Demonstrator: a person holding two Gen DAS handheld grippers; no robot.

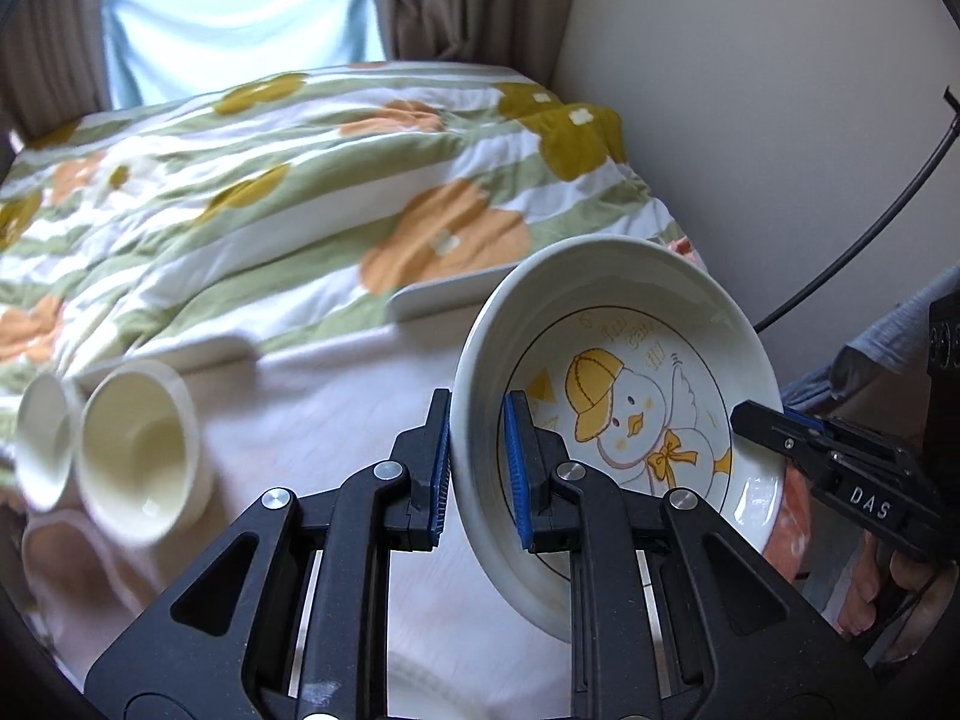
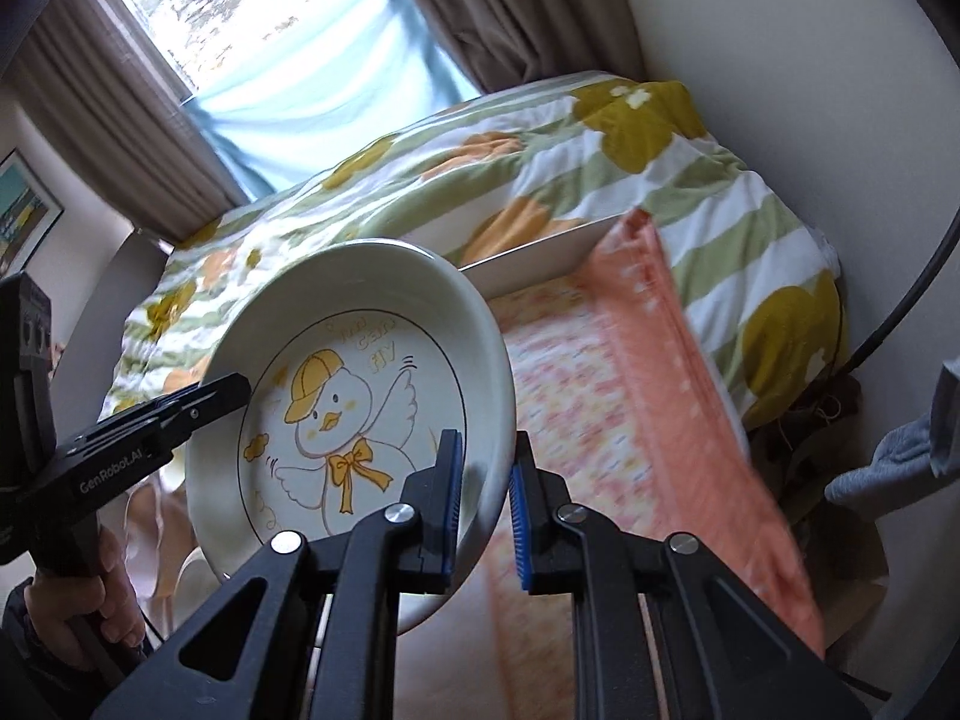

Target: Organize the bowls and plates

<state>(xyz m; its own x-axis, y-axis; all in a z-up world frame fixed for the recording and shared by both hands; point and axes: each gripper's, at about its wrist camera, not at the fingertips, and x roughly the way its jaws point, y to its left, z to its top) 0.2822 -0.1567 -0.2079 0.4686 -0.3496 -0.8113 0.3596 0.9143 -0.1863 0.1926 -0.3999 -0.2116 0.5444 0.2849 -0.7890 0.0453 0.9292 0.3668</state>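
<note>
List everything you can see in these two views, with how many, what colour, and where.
duck plate: one, white with yellow duck, tilted, gripped at opposite rims
cups: two, cream, lying left on the cloth
tray: one, white, behind the plate
table cloth: one, pink-orange, under everything
quilt: one, green, white, orange, on the bed
curtains: brown, by the window
left gripper: black, blue pads, shut on plate rim
right gripper: black, blue pads, shut on plate rim

Daylight from window (image 2: 252,30), bg motion-blurred, fisheye warp w/ dark corners.
</note>
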